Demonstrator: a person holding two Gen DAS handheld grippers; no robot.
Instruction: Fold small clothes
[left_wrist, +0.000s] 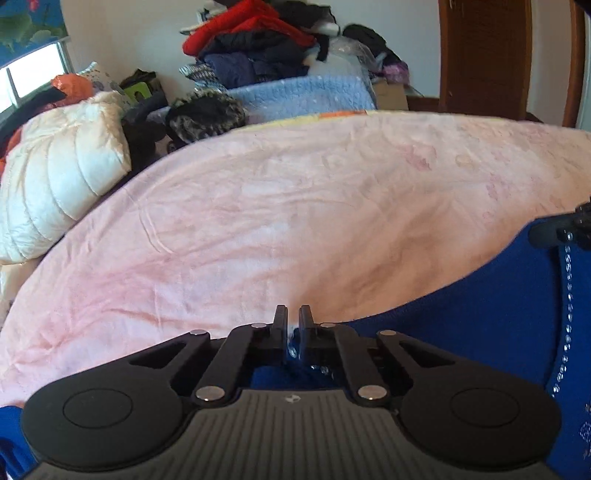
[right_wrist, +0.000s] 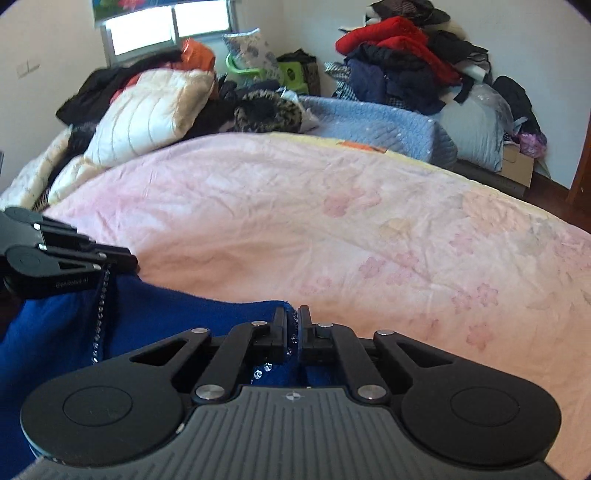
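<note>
A royal-blue garment (left_wrist: 461, 332) with lines of rhinestones lies at the near edge of a pink blanket (left_wrist: 295, 206) on a bed. My left gripper (left_wrist: 293, 320) is shut on the garment's edge, with blue cloth and sparkling stones pinched between its fingers. In the right wrist view, my right gripper (right_wrist: 293, 316) is likewise shut on another stretch of the garment (right_wrist: 177, 317) along its rhinestone trim. Each gripper appears in the other's view: the right one (left_wrist: 550, 230) at the far right, the left one (right_wrist: 122, 263) at the far left, both on the blue cloth.
A white quilted jacket (left_wrist: 62, 177) lies at the bed's left. Behind the bed are a light-blue blanket (left_wrist: 306, 96), a heap of red and dark clothes (left_wrist: 255, 40), a cardboard box (right_wrist: 517, 166), a wooden door (left_wrist: 484, 55) and a window (right_wrist: 166, 26).
</note>
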